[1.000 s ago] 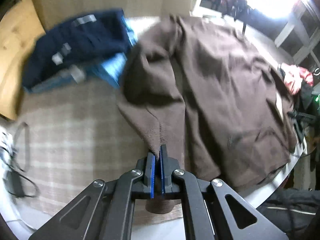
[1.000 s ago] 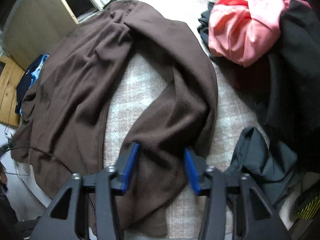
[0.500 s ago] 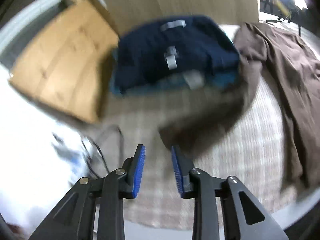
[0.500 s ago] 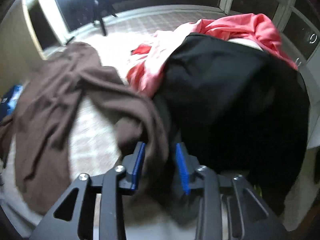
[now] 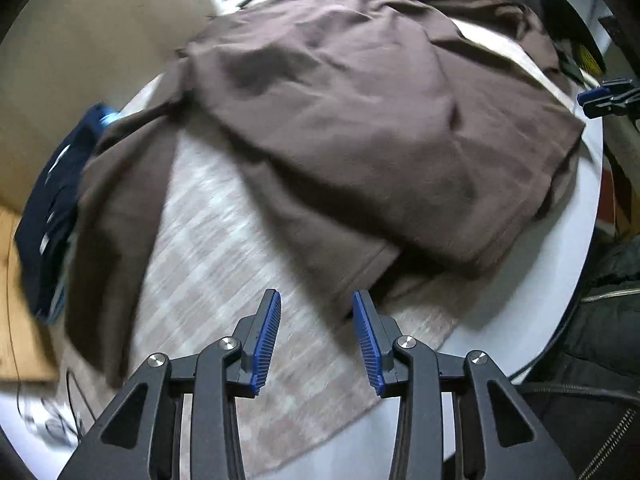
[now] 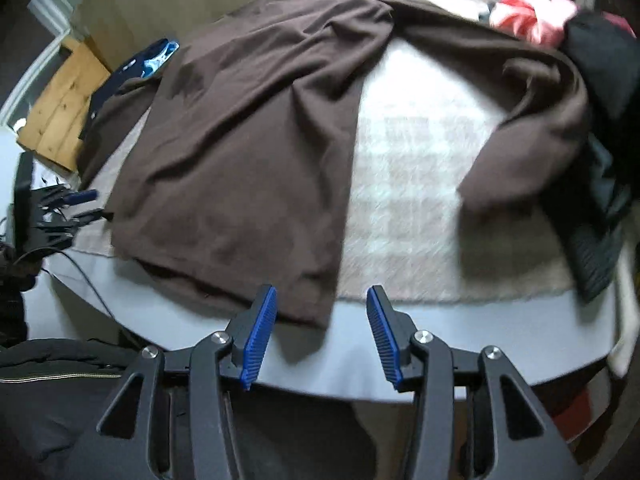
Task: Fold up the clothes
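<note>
I see the brown long-sleeved top [image 6: 248, 128] spread flat on the plaid cloth [image 6: 408, 184] covering the round white bench [image 6: 360, 360]; its hem overhangs the cloth's near edge. Bare cloth lies between body and right sleeve. A clothes heap [image 6: 592, 92] crowds the right side, a navy folded stack [image 5: 52, 200] the left. Left gripper [image 5: 316, 336] and right gripper [image 6: 322, 332] point steeply down, fingers just spread, nothing between them.

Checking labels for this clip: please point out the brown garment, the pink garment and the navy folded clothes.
brown garment [image 6: 248, 152]: right wrist view, middle of its body.
pink garment [image 6: 528, 16]: right wrist view, top of the bunched cloth.
navy folded clothes [image 5: 56, 200]: left wrist view, its upper face.
</note>
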`<action>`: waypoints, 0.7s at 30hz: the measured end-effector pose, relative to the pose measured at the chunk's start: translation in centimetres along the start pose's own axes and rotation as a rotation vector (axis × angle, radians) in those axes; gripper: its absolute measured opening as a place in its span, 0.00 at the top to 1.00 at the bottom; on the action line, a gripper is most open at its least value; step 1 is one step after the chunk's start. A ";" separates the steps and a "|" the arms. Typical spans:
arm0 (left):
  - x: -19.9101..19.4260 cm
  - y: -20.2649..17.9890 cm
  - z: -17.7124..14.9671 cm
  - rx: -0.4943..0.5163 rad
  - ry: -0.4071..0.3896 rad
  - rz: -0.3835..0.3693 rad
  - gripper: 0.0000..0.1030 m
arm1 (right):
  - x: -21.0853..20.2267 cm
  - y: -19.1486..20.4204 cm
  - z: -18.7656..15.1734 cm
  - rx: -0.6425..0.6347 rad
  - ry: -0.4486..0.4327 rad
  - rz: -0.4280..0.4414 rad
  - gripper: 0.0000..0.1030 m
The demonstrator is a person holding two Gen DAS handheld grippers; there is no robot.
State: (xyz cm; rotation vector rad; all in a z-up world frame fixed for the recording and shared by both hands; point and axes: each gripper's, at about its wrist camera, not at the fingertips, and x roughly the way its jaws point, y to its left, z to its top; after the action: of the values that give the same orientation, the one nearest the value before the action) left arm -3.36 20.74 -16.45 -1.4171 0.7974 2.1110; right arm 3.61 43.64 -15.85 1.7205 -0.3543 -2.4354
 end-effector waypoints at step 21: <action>-0.1 -0.9 0.4 0.103 -0.037 -0.166 0.64 | 3.1 2.6 -1.5 -0.243 -0.027 -0.130 0.56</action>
State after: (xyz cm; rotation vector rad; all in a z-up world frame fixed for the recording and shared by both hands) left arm -2.99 21.61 -16.41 -1.3384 0.7366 1.9374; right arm 3.92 40.18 -18.45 1.6543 0.0523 -2.4700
